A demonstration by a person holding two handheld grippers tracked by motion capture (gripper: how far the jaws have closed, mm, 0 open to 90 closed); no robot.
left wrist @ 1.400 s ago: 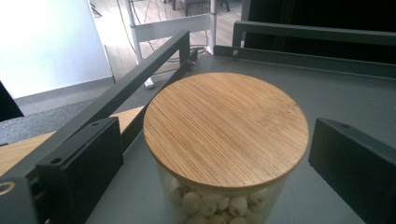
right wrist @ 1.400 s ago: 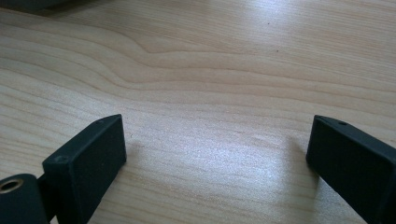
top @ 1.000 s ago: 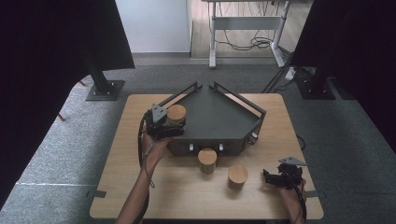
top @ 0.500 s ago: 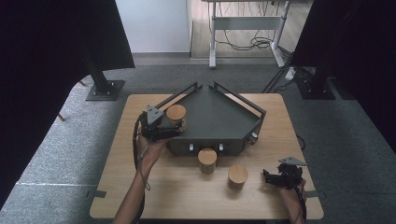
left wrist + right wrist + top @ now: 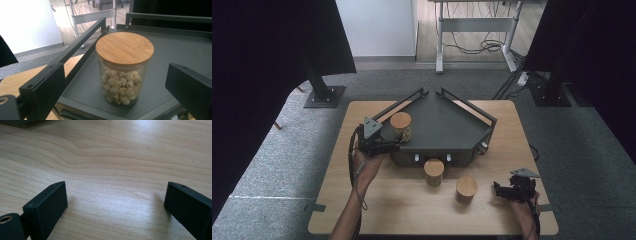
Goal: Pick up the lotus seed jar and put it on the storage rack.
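A glass jar (image 5: 124, 68) with a round wooden lid, half full of pale round pieces, stands upright on the dark grey tray (image 5: 447, 127) near its left corner; from above the same jar (image 5: 400, 122) shows. My left gripper (image 5: 112, 82) is open, its jaws wide on either side and short of the jar, touching nothing. In the high view the left gripper (image 5: 393, 143) sits at the tray's front-left edge. My right gripper (image 5: 115, 195) is open, low over bare wood; the high view puts the right gripper (image 5: 499, 190) near the table's front right.
Two more lidded jars stand on the wooden table (image 5: 362, 200) in front of the tray, one (image 5: 434, 171) close to its front wall, the other (image 5: 466, 188) nearer the right gripper. The tray has raised rails (image 5: 82, 41) along its back sides.
My left gripper has drawn back from the jar toward the table's front left. The jar stays put on the tray. The right gripper has not moved.
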